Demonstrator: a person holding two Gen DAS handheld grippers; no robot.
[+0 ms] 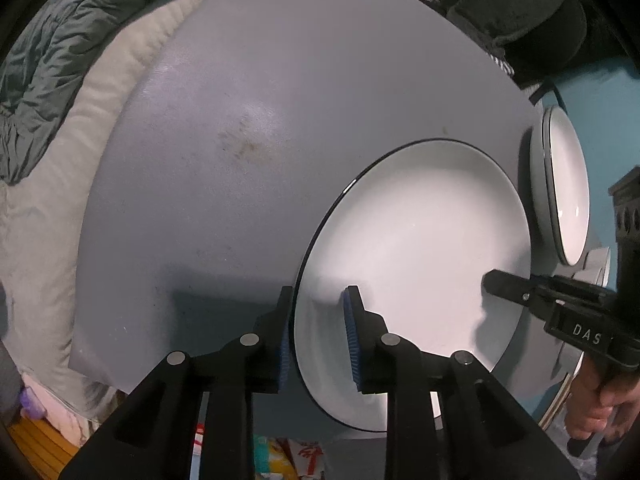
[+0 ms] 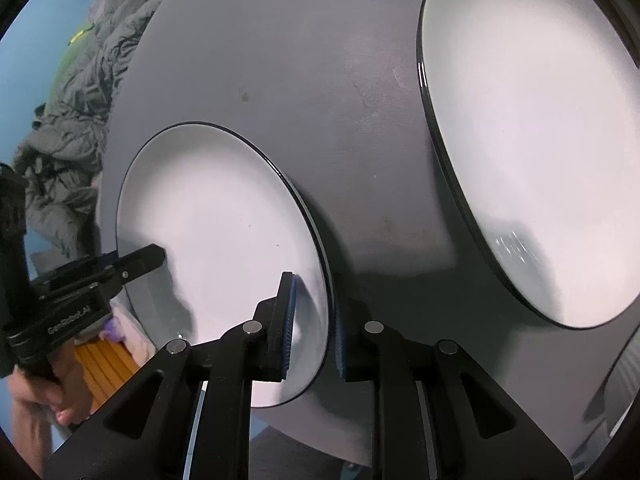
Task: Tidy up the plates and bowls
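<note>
Plate (image 1: 416, 240) rim pinched by left gripper (image 1: 318, 332), right gripper (image 2: 314, 328) clamping opposite rim (grey table (image 1: 240, 120)).

Plate (image 1: 420, 248), near one: glazed ceramic by the look, white, glossy and smooth, with a thin dark rim line; second plate (image 2: 532, 132) has the same finish, with small bright specular glints low on its face. Table (image 1: 240, 128): matt grey, finely textured, one brownish scuffed patch. Left gripper (image 1: 318, 332): matt black plastic fingers, ribbed blue rubbery pads, bare metal pivot pins; bedding (image 1: 52, 52) is crumpled grey-green quilted cloth, soft sheen.
</note>
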